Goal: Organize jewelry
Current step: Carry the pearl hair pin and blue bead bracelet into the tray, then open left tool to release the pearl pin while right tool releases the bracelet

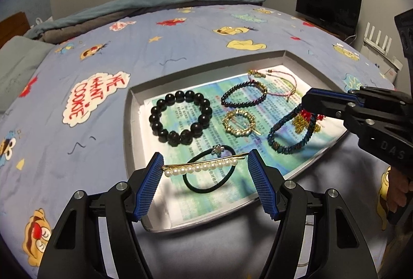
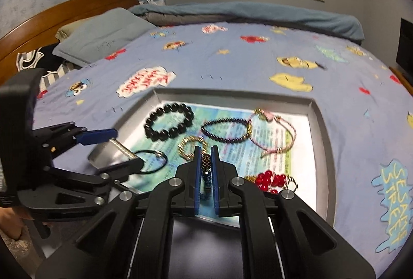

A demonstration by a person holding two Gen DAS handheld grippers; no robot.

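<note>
Two hand-held tools work over a shallow grey tray [image 1: 134,108] set on a bed [image 1: 180,41] with a cartoon-print cover. The left tool [image 1: 205,175] has its blue pads spread wide, with a pearl hair clip [image 1: 201,165] spanning the gap between them; whether the clip's ends touch the pads cannot be told. Just beyond and partly under the clip lies a black hair tie [image 1: 209,175] on the printed paper lining [image 1: 232,191] of the tray.

The right tool [image 2: 206,168] is pressed together on a dark blue woven bracelet [image 1: 291,134] with red beads and gold tassels — its upper edge is pinched at the right side of the tray, the loop hanging toward the paper.

Farther in, a black bead bracelet [image 1: 180,119] lies to the left, a gold ring-shaped clip [image 1: 238,121] sits in the middle, and a purple bead bracelet [image 1: 244,94] overlaps a pink cord bracelet [image 1: 278,83] at the far right. A pillow [image 2: 103,34] and folded blanket [image 2: 245,13] sit at the far end of the bed.
</note>
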